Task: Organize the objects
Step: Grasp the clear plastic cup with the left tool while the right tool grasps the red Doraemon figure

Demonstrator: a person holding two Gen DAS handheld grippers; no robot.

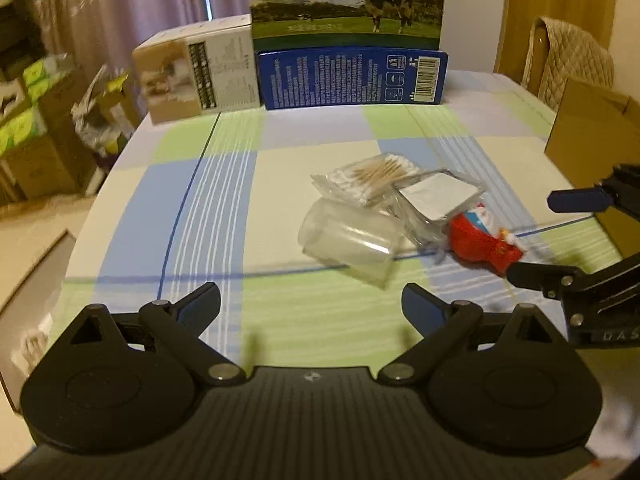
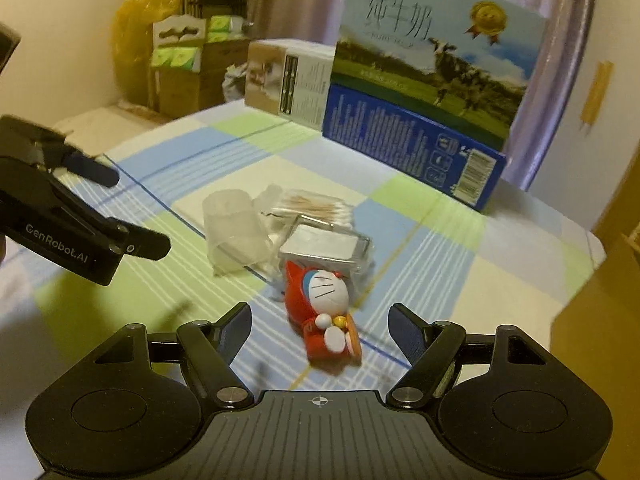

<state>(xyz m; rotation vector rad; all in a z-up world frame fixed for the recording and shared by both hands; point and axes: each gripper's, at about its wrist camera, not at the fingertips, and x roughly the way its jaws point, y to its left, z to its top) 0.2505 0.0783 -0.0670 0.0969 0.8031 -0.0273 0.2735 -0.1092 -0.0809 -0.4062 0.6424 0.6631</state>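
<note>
A small cluster of things lies on the checked cloth point(image 1: 224, 200) of the worktop: a clear plastic cup point(image 1: 350, 240) on its side, a flat packet of cotton swabs point(image 1: 372, 178) just beyond it, a clear square box with a white lid point(image 1: 438, 198) touching the packet's right edge, and a red and blue cat figurine point(image 2: 326, 312) lying on its back against the near side of that box. The left gripper point(image 1: 310, 306) hangs over the near part of the cloth with its fingers spread wide and nothing between them; the cup lies just beyond its fingertips. The right gripper point(image 2: 320, 326) is also wide open and grips nothing, its fingers point(image 2: 238, 322) either side of the figurine's lower half, whether touching it I cannot tell. At the far edge stands a blue milk carton with a cow picture point(image 1: 350, 40), and a beige and white box point(image 1: 196, 74) lies to its left. A brown cardboard box point(image 1: 596, 128) sits at the right edge.
</note>
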